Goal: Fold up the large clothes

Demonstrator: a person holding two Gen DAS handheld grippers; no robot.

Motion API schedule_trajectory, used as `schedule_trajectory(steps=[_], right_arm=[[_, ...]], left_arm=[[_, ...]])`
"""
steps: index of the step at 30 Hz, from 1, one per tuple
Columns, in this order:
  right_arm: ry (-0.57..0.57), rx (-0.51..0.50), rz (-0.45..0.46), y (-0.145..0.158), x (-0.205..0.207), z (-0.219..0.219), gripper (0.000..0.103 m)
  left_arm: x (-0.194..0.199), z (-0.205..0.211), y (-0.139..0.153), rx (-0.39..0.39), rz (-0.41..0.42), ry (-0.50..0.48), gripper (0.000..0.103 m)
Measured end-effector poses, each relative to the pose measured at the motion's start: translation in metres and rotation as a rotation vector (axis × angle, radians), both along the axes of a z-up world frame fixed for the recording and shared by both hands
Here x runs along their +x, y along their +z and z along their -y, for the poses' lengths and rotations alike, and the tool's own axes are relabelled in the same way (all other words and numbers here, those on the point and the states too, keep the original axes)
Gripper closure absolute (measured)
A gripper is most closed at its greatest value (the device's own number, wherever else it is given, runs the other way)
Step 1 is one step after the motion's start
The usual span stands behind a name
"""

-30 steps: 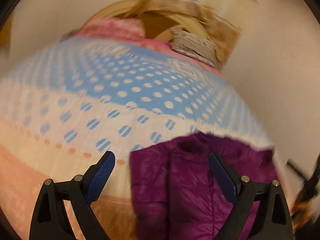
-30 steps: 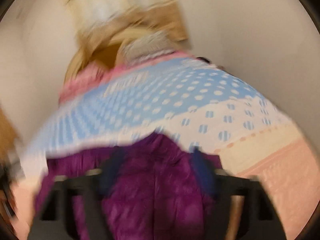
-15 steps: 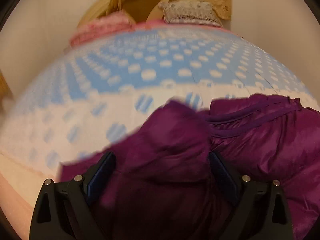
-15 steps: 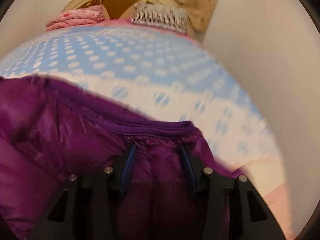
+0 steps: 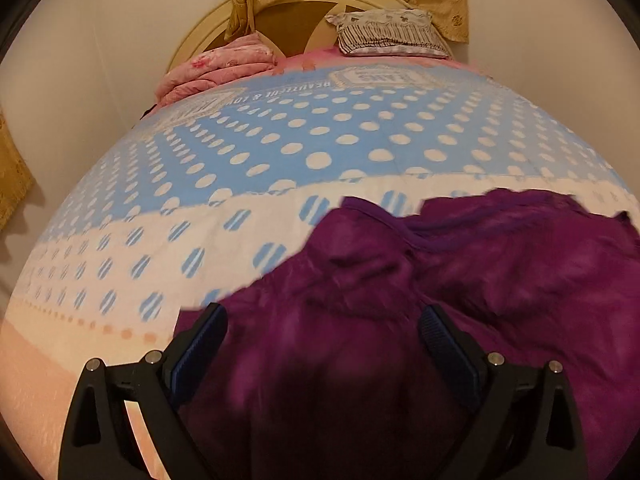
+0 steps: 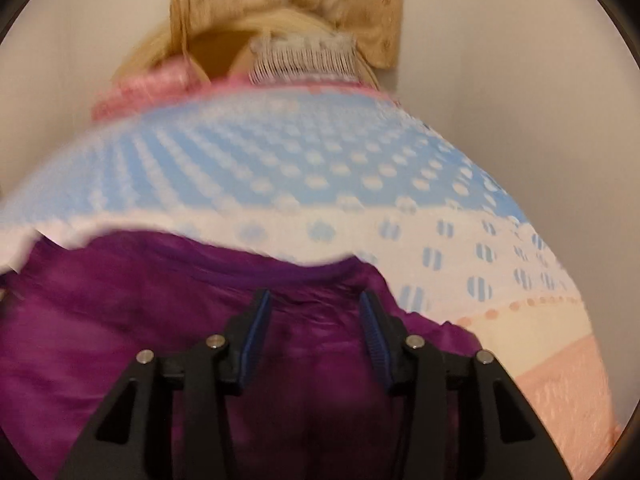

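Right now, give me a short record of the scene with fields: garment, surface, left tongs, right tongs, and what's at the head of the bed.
garment: purple puffer jacket, rumpled, not yet folded
surface: bed with a blue and white polka-dot bedspread
left tongs: jaws wide apart over the jacket, pads not pressing it
right tongs: jaws partly apart near the jacket's trimmed edge; grip unclear in the blur
head of bed: striped pillow, folded pink blanket

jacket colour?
Deep purple jacket, shiny padded fabric; clearest in the left wrist view.
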State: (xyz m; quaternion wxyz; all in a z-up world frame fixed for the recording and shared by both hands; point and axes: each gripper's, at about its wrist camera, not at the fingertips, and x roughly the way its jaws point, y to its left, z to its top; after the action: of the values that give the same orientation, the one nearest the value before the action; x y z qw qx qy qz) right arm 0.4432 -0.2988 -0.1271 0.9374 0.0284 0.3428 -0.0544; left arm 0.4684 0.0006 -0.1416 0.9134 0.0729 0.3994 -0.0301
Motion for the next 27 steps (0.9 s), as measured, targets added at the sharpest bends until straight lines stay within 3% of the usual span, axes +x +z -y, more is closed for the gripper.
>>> schedule_trajectory(steps=[5,9,12,14,22,25,27], right_arm=[[0.142,0.088,0.014,0.019,-0.026,-0.061,0.054],[0.174,0.091,-0.028,-0.005,-0.020,-0.098,0.054],[0.146,0.096,-0.068,-0.036,-0.009,-0.099,0.054],[0.138,0.094,-0.022,-0.052,-0.013,-0.095,0.054],[0.127,0.065,-0.032,-0.053,-0.008,-0.097,0.054],[0.120,0.044,-0.032,-0.053,-0.011,-0.099,0.053],[0.115,0.044,-0.032,-0.052,-0.011,-0.099,0.052]], left_arm=[[-0.031,0.013,0.013,-0.105,0.002,-0.019,0.005],[-0.036,0.033,0.002,-0.023,0.017,-0.034,0.005],[-0.030,0.029,-0.010,-0.069,-0.013,-0.021,0.005],[-0.029,0.028,-0.017,-0.080,-0.022,-0.019,0.005],[-0.038,0.020,-0.015,-0.093,-0.029,-0.003,0.005],[-0.062,-0.017,0.009,-0.243,0.027,0.045,0.005],[-0.073,-0.058,0.017,-0.418,0.032,0.091,0.005]])
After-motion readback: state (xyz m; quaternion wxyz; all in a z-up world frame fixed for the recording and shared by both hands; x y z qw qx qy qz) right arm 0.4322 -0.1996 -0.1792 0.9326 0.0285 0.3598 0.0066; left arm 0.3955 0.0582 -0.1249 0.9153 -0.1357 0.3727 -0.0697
